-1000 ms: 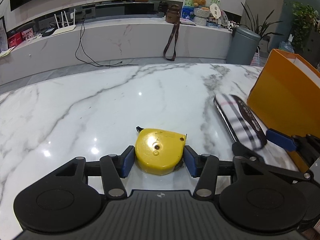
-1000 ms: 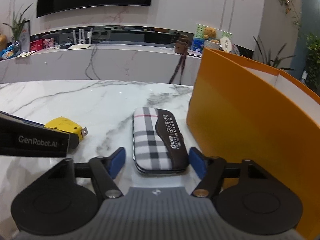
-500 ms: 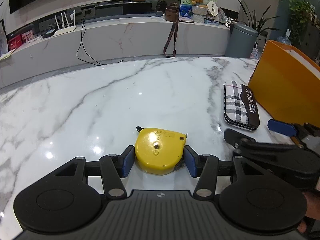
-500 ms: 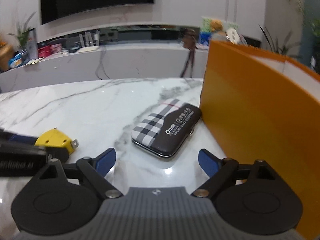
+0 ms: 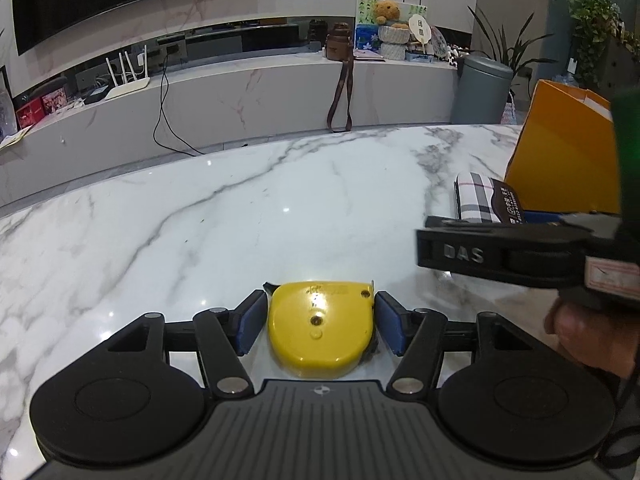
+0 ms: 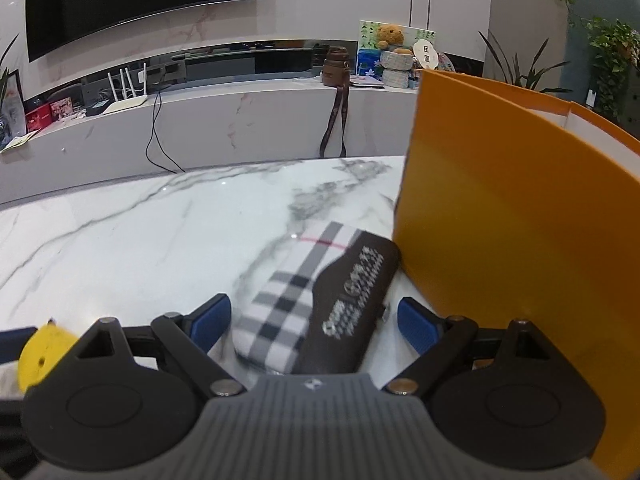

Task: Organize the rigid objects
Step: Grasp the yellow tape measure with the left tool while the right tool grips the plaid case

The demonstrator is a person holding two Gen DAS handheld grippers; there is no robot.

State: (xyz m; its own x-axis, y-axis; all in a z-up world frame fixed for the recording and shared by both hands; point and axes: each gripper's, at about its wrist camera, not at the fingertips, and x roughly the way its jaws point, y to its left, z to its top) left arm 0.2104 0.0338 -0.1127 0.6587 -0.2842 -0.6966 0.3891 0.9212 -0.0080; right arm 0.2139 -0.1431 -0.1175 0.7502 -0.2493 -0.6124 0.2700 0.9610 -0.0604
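Observation:
A yellow tape measure (image 5: 316, 340) lies flat on the white marble table (image 5: 240, 220) between the fingers of my left gripper (image 5: 320, 314). Its jaws are opening, and a thin gap shows on each side of the tape. A plaid black-and-white case (image 6: 340, 280) lies at an angle on the table, between the blue pads of my right gripper (image 6: 314, 322). That gripper stands wide open and its pads are clear of the case. The case's far end touches or nearly touches the orange paper bag (image 6: 500, 220). In the left wrist view the case (image 5: 480, 196) shows beyond the right gripper's body (image 5: 500, 252).
The orange bag (image 5: 560, 160) stands upright at the table's right side. A hand (image 5: 580, 336) holds the right gripper. Behind the table runs a low marble shelf (image 5: 260, 92) with a router, cables, a hanging strap and a teddy bear. A grey bin (image 5: 484, 88) stands beyond the table.
The right jaws spread wide off the plaid case, drew back, then came forward around it, and it now lies angled. The left jaws have parted from the tape measure.

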